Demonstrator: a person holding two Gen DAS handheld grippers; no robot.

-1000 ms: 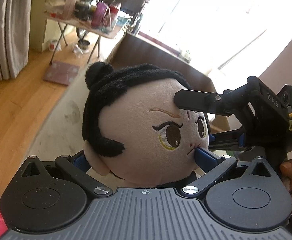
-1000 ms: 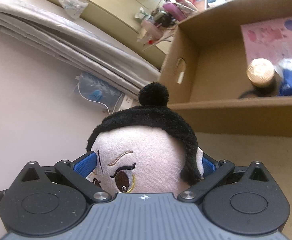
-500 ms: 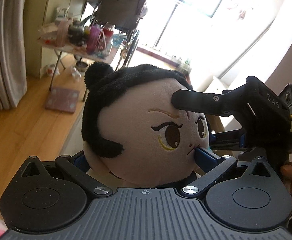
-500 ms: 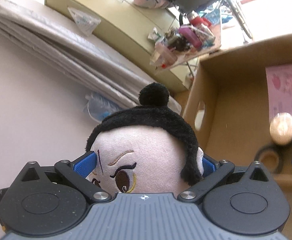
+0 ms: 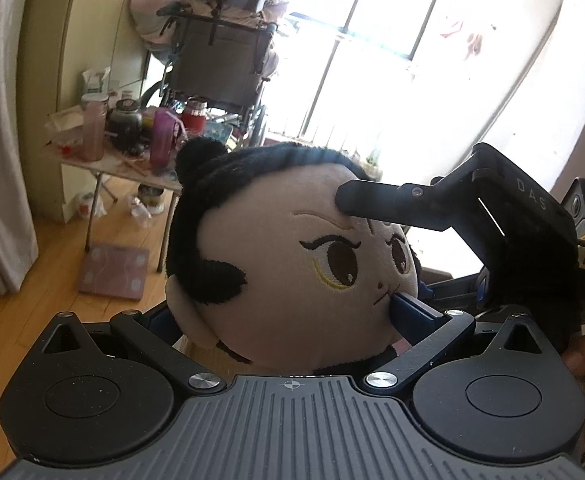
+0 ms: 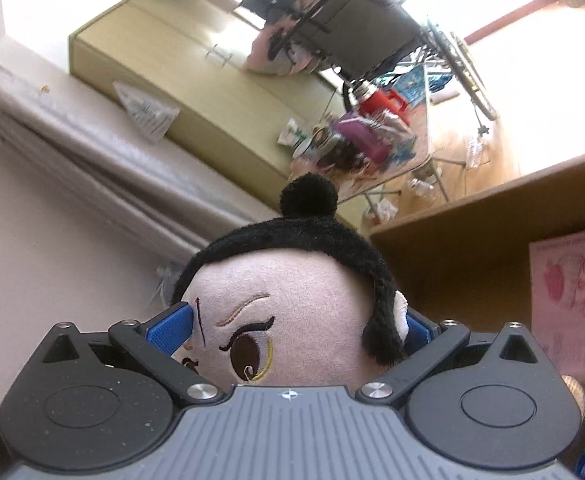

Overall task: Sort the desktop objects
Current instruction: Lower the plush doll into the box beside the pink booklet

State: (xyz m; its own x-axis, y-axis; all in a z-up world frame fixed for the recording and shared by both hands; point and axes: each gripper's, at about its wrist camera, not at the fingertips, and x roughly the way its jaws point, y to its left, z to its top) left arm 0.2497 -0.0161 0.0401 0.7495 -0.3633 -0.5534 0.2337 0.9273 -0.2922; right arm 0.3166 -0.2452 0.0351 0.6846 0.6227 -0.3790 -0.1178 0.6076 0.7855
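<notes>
The left tool (image 5: 288, 312) and the right tool (image 6: 292, 330) both clench one soft doll (image 5: 292, 276), blue pads pressed into its round plush head with fuzzy black hair and stitched eyes. Farther right sits a cardboard box (image 6: 472, 248).

the plush doll (image 5: 292, 280) is showing black hair, a pale pink face and brown eyes edged in yellow. blue pads (image 6: 170, 326) are lining black fingers. the cardboard box (image 6: 472, 264) is showing brown beside a pink sheet (image 6: 572, 300).
</notes>
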